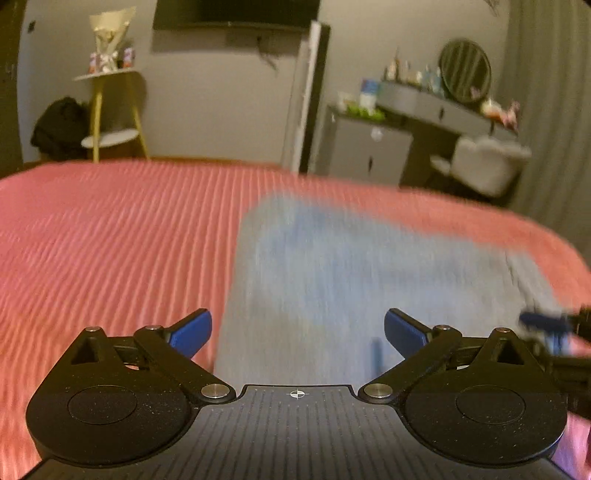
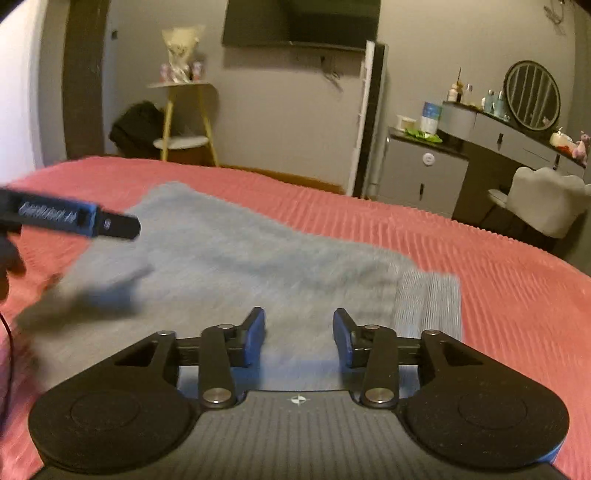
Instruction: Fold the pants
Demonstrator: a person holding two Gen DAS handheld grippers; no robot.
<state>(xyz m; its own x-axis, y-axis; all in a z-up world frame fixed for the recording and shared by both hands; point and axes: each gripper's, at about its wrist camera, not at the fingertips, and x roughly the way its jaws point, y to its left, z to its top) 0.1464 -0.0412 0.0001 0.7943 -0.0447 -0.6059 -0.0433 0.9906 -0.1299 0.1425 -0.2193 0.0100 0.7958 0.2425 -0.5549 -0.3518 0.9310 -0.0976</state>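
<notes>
Grey-blue pants [image 2: 258, 266] lie flat in a folded stack on the red ribbed bedspread [image 2: 517, 295], ribbed waistband [image 2: 428, 299] at the right. My right gripper [image 2: 299, 339] hovers over the near edge, jaws partly apart, nothing between the blue pads. In the left wrist view the same pants [image 1: 351, 280] look blurred. My left gripper [image 1: 297, 332] stands wide open above their near left edge, holding nothing. The left gripper's body [image 2: 74, 219] shows at the left of the right wrist view; the right gripper's fingers [image 1: 546, 325] show blurred at the right edge of the left view.
Beyond the bed stand a yellow-legged side table [image 2: 184, 122], a dark bag [image 2: 136, 129], a wall TV [image 2: 303, 22], a grey cabinet [image 2: 424, 170], a vanity with a round mirror [image 2: 532, 96] and a white chair [image 2: 546, 203]. Bare bedspread [image 1: 110, 240] stretches left of the pants.
</notes>
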